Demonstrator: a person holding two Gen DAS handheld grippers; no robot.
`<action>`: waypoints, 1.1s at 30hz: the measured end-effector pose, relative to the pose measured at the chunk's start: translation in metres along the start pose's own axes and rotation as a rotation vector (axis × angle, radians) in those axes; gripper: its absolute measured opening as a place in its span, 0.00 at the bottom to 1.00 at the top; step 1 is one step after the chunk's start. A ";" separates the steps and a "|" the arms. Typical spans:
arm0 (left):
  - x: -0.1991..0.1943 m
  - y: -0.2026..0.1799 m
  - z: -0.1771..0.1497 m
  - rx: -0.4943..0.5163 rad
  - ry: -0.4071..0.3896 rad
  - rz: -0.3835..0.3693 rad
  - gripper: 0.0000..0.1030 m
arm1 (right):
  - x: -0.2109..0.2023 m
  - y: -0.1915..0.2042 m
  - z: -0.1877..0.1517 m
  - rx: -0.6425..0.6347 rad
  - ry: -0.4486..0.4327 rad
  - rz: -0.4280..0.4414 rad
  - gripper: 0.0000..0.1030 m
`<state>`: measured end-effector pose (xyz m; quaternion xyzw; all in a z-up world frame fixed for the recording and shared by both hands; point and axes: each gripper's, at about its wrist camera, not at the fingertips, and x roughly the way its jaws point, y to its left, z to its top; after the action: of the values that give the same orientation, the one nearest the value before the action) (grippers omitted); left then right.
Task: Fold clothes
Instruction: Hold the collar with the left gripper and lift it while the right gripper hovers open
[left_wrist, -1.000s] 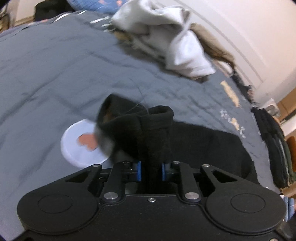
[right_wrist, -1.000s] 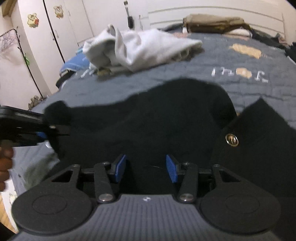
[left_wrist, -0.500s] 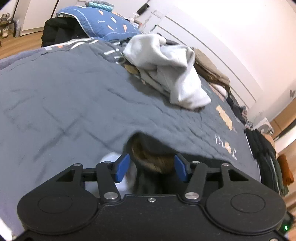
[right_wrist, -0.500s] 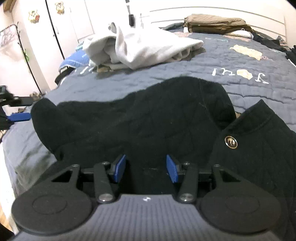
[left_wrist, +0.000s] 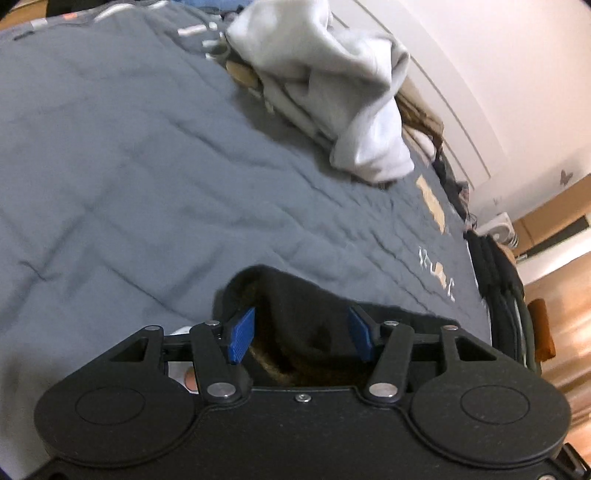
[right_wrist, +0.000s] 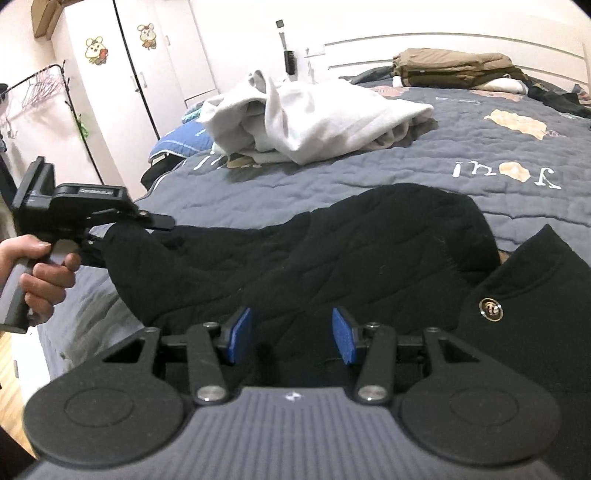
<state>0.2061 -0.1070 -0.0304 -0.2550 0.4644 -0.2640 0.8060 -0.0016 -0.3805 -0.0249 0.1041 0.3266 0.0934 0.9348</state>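
1. Starting nearest, the right gripper (right_wrist: 291, 338) has its blue pads apart with the black jacket (right_wrist: 332, 258) lying under and between them; the cloth looks slack and neither pad seems to press on it, so I read nothing as held on this side.

2. At the jacket's left end, the left gripper (left_wrist: 301, 338) sits over the sleeve cuff (left_wrist: 295, 295). Its jaws have just been opening and now stand apart — the cuff lies loose between the pads, with a brown lining showing inside its mouth. In the right wrist view the person's hand (right_wrist: 40, 273) holds this tool against the sleeve tip.

3. The jacket lies spread on the grey quilt (left_wrist: 129, 166) at the near edge of the bed. Its long axis runs across the right wrist view, from the cuff on the left to the body with the metal snap button (right_wrist: 490, 309) on the right.

4. The relation that matters: the sleeve end is within the left gripper's reach, while the jacket's body lies just ahead of the right one. A fold of the sleeve inward would likely fall to the left hand.

5. Farther off, well apart from the jacket, a heap of white clothes (right_wrist: 314, 118) rests mid-bed, and folded brown garments (right_wrist: 454, 68) sit by the headboard.
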 end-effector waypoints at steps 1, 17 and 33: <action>0.001 -0.002 0.000 0.013 -0.018 -0.007 0.35 | 0.002 0.000 -0.001 -0.001 0.009 -0.001 0.46; 0.032 0.003 0.014 0.100 -0.049 0.147 0.15 | 0.018 0.008 -0.018 -0.082 0.066 -0.041 0.47; -0.063 -0.041 -0.066 0.116 -0.211 0.084 0.70 | 0.014 0.006 -0.011 -0.021 0.070 -0.033 0.47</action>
<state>0.1127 -0.1056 0.0061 -0.2146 0.3714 -0.2281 0.8741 0.0016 -0.3700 -0.0402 0.0855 0.3599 0.0848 0.9252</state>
